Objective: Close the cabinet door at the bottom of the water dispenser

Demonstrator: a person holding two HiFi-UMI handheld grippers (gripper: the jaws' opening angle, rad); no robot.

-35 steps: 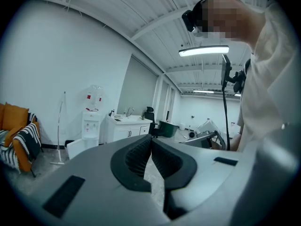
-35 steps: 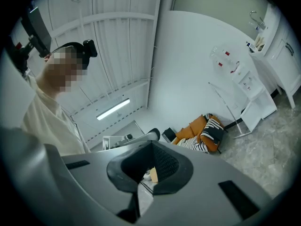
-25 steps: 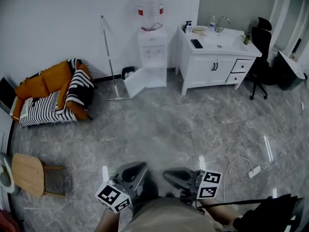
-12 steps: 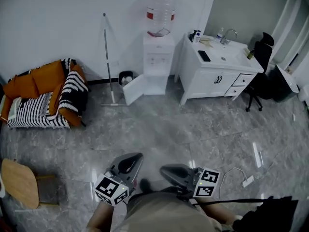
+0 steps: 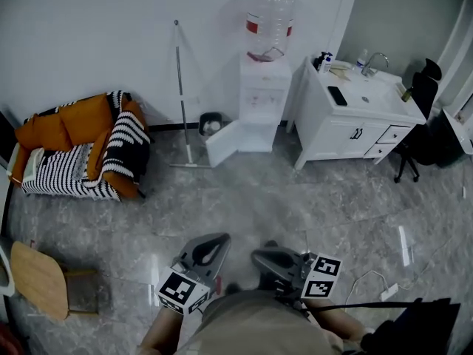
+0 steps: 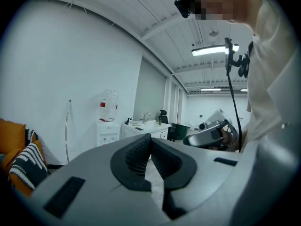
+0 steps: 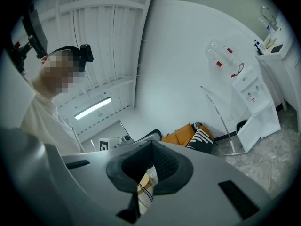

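Room with a grey tiled floor [image 5: 244,198], seen steeply from above. Far wall, centre: white water dispenser [image 5: 264,87] topped by a clear bottle [image 5: 270,17] with a red label. At the dispenser's foot, the cabinet door [image 5: 222,143] stands open, swung out toward the left and the near side. Just left of that door: small dark bin [image 5: 211,124]. Further left: mop [image 5: 181,87] leaning against the wall, head on the floor. Right of the dispenser: white vanity unit [image 5: 347,128] with basin and tap [image 5: 373,63], and a dark flat item [image 5: 337,95] lying on its tabletop. Far right: black office chair [image 5: 417,117]. Left side: orange sofa [image 5: 66,132] carrying a black-and-white striped throw [image 5: 124,143]. Near left: wooden chair [image 5: 33,278]. Near right: power strip [image 5: 386,291] with a white cable, on the floor. Near edge, centre: left tongs [image 5: 211,241] and right tongs [image 5: 260,257], side by side, pointing toward the far wall and well apart from the dispenser; each bears a marker cube [image 5: 181,293]. Left tongs: jaws pressed together at the tips, nothing between them. Right tongs: jaws likewise met tip to tip, holding nothing.
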